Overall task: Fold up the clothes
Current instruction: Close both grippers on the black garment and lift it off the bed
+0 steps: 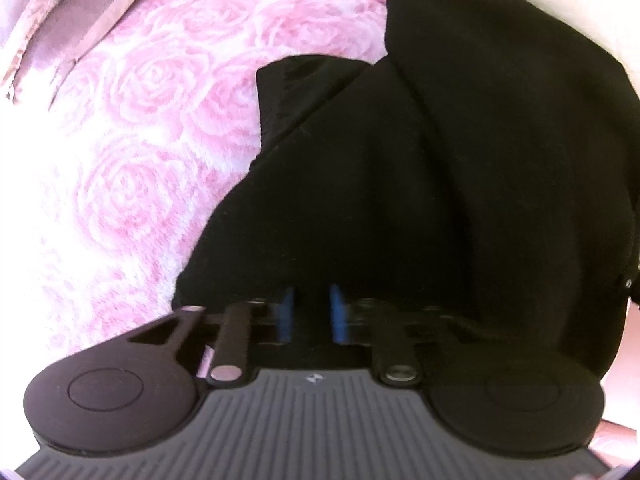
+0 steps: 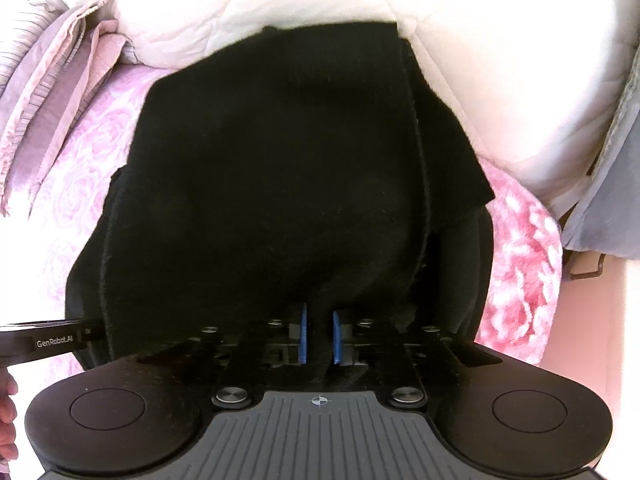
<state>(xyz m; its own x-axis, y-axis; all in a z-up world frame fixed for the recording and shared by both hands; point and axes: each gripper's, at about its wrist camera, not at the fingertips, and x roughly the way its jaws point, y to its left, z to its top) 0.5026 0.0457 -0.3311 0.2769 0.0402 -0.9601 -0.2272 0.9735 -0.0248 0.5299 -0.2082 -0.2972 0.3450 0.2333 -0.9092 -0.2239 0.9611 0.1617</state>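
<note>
A black garment [image 1: 460,160] lies partly folded on a pink rose-patterned blanket [image 1: 152,128]. In the left wrist view the cloth drapes over my left gripper [image 1: 312,308], whose blue pads [image 1: 287,308] stand close together with black fabric between them. The right wrist view shows the same garment [image 2: 280,168] rising from my right gripper [image 2: 319,334], shut on its near edge between the blue pads [image 2: 303,334]. The fingertips of both grippers are hidden under the cloth. The left gripper's body [image 2: 44,342] shows at the left edge of the right wrist view.
A white quilt [image 2: 480,40] lies behind the garment. Folded pink and mauve bedding [image 2: 52,92] sits at the far left. Grey fabric [image 2: 612,184] hangs at the right edge. A person's hand [image 2: 8,404] shows at the lower left.
</note>
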